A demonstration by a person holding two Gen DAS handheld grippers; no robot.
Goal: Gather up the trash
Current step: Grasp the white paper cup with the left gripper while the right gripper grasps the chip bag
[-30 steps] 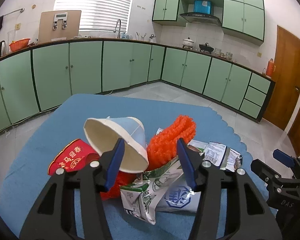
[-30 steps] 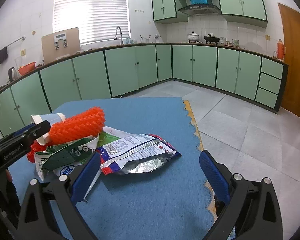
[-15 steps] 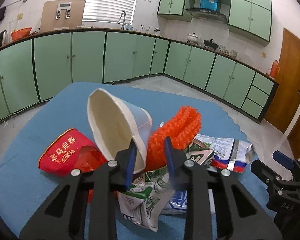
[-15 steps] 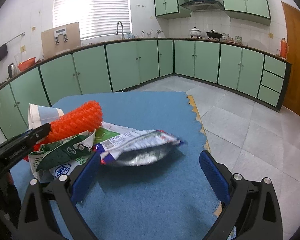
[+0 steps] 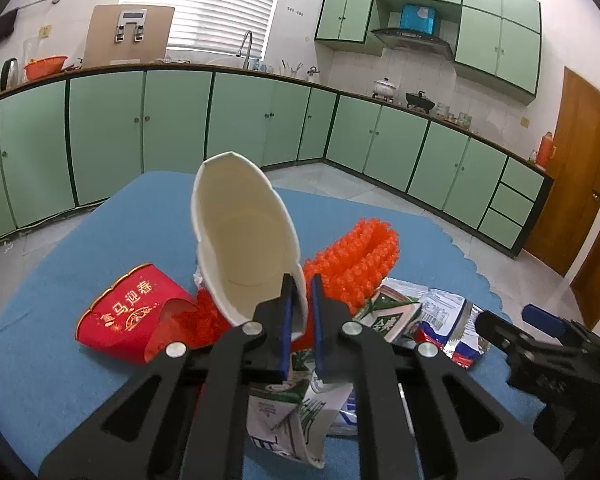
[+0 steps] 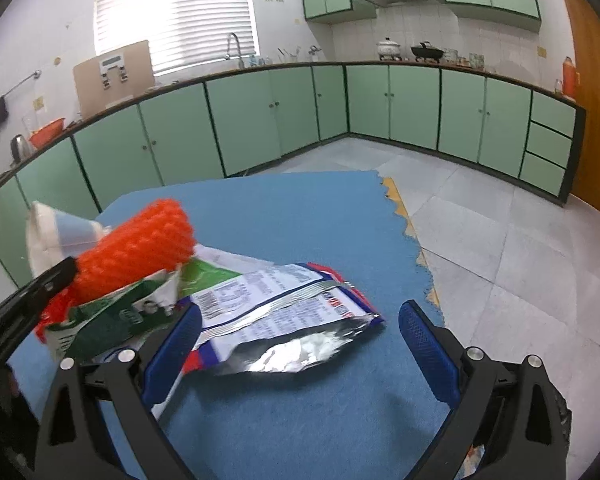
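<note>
Indoors, blue mat, green kitchen cabinets

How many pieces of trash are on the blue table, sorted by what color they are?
White: 1, the paper cup pinched by the left gripper.
Red: 1, the red paper sleeve.
Orange: 1, the orange foam net.
Green and white: 1, the milk carton.
Silver, white and blue: 1, the snack wrapper.
Total: 5.
</note>
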